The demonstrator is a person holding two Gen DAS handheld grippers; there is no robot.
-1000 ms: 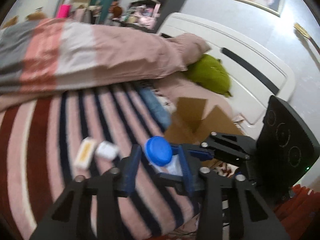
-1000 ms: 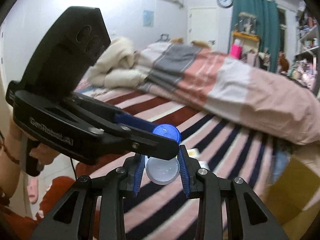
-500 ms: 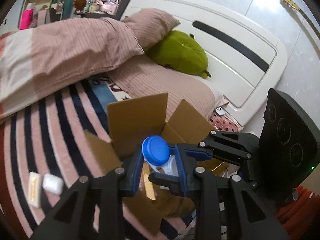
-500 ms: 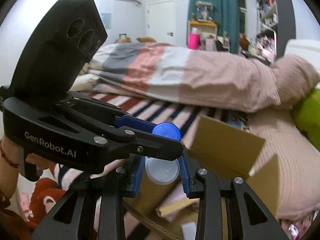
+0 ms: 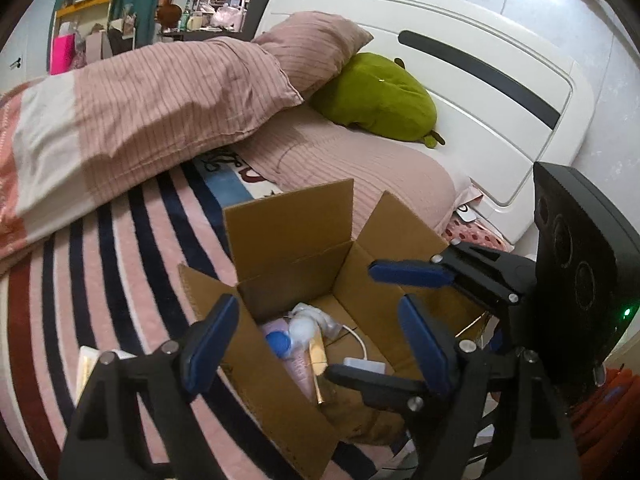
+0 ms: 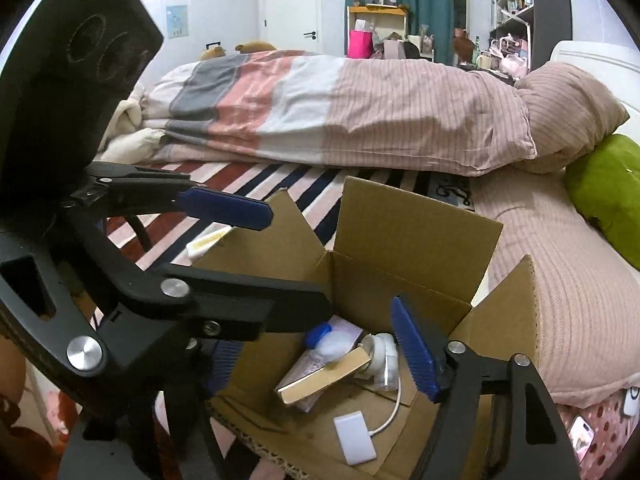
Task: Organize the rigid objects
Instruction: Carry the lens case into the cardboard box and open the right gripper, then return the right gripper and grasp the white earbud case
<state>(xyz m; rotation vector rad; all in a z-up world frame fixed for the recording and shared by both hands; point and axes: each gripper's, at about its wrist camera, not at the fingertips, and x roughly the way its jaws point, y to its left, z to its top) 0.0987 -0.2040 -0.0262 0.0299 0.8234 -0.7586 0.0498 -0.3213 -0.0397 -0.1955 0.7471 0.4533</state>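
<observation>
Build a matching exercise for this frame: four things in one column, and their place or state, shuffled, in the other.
Things:
1. blue-capped bottle
2. left hand-held gripper
3. green plush
4. white adapter

Places or states:
A. by the headboard, beside the pink pillow
B. on the floor of the cardboard box, cable attached
C. open and empty above the box
D. lying in the box among other items

Pairs: 1-D, 2-C, 3-A, 4-B
</observation>
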